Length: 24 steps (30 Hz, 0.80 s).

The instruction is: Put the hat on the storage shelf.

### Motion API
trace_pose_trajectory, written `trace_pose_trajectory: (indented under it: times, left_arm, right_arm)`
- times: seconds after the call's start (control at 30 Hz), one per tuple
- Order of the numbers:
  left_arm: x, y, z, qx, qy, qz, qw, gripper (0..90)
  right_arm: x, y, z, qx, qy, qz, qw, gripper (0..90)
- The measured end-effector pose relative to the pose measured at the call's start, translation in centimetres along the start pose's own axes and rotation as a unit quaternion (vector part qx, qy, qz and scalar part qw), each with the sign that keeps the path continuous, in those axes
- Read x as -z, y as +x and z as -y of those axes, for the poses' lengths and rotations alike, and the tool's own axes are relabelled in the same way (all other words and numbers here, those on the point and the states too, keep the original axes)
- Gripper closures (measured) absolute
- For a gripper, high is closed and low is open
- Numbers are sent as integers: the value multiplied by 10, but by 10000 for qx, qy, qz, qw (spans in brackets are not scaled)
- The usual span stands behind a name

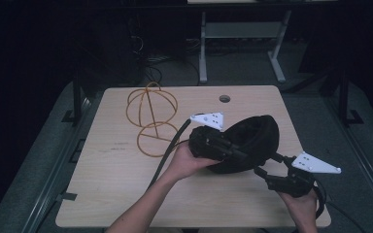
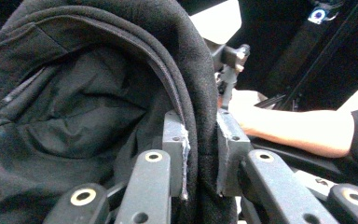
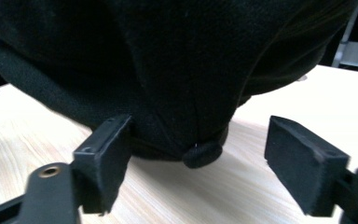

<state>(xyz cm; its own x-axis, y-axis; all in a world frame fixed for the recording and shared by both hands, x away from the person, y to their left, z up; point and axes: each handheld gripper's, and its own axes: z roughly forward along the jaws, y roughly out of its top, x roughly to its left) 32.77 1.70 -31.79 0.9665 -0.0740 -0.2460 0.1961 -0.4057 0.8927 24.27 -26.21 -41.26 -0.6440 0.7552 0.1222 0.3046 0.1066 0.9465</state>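
Observation:
A black fabric cap [image 1: 251,138] is held tilted just above the wooden table [image 1: 111,174], its opening facing left. My left gripper [image 1: 237,154] is shut on the cap's rim; in the left gripper view the grey pads [image 2: 176,149] pinch the folded edge of the cap [image 2: 74,93]. My right gripper [image 1: 268,164] stands open at the cap's lower right. In the right gripper view its jaws [image 3: 203,144] straddle the small top button [image 3: 203,154] of the cap [image 3: 168,60], touching nothing.
A gold wire stand [image 1: 151,115], a ball shape on a ring base, stands at the table's back left. A round hole [image 1: 225,98] sits near the far edge. A black cable [image 1: 167,150] trails from the left gripper. Beyond the table are desk legs [image 1: 203,53].

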Motion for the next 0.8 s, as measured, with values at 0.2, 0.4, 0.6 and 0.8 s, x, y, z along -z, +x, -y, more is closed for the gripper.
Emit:
trace_pose_trajectory:
  times: [0.2, 0.4, 0.6, 0.8]
  left_arm:
    - [-3, -3, -2, -90, -71, 156, 9998, 769]
    - [1, -1, -3, -15, -329, 218, 9992, 767]
    - [7, 4, 2, 74, -418, 154, 9990, 752]
    - [15, 8, 4, 118, -365, -80, 9992, 703]
  right_arm:
    - [-5, 1, 0, -90, -112, -251, 9996, 450]
    - [-4, 4, -2, -29, -250, -274, 9993, 645]
    - [4, 4, -6, 1, -327, -208, 9992, 710]
    - [12, 6, -14, 63, -396, -93, 9992, 720]
